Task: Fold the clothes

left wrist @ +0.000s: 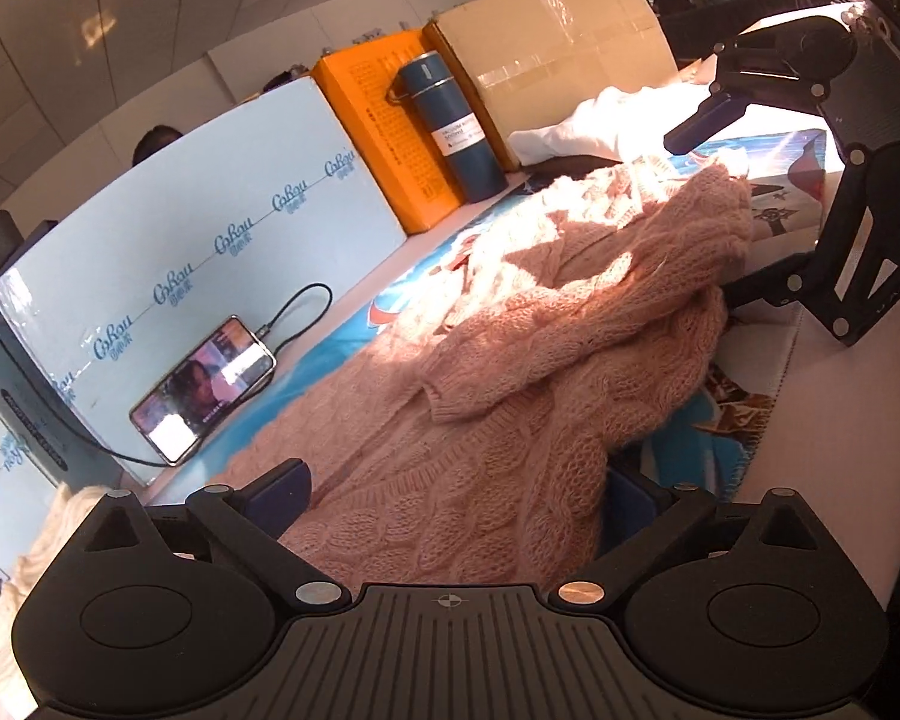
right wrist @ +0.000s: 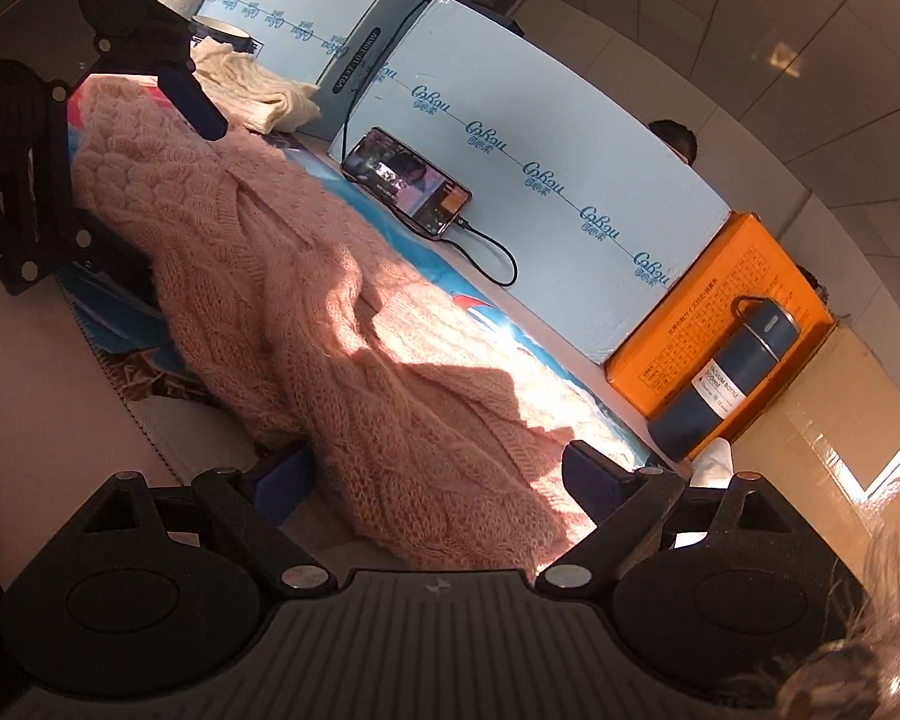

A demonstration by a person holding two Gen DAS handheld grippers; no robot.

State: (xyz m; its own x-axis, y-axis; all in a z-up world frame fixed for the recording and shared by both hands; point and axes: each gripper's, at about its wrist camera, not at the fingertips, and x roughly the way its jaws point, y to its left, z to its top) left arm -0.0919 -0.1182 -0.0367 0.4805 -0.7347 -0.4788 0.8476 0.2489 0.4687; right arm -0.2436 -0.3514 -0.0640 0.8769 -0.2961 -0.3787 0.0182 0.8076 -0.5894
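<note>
Sprawling across the printed blue mat, the pink cable-knit sweater lies bunched and half-folded, sun-striped, one cuffed sleeve thrown over its middle. Behind it a long pale-blue carton walls off the far side, with a plain brown cardboard box and an orange box next along the row. A white garment lies beyond the sweater (a cream knit sits at the other end, by a second blue carton). A dark blue vacuum bottle stands against the orange box. A phone, screen lit and cable plugged in, leans on the long carton just beside the sweater's edge. The left gripper has its jaws wide apart with sweater hem lying between them, unpinched. The right gripper likewise stands spread, knit between its fingers, not clamped.
</note>
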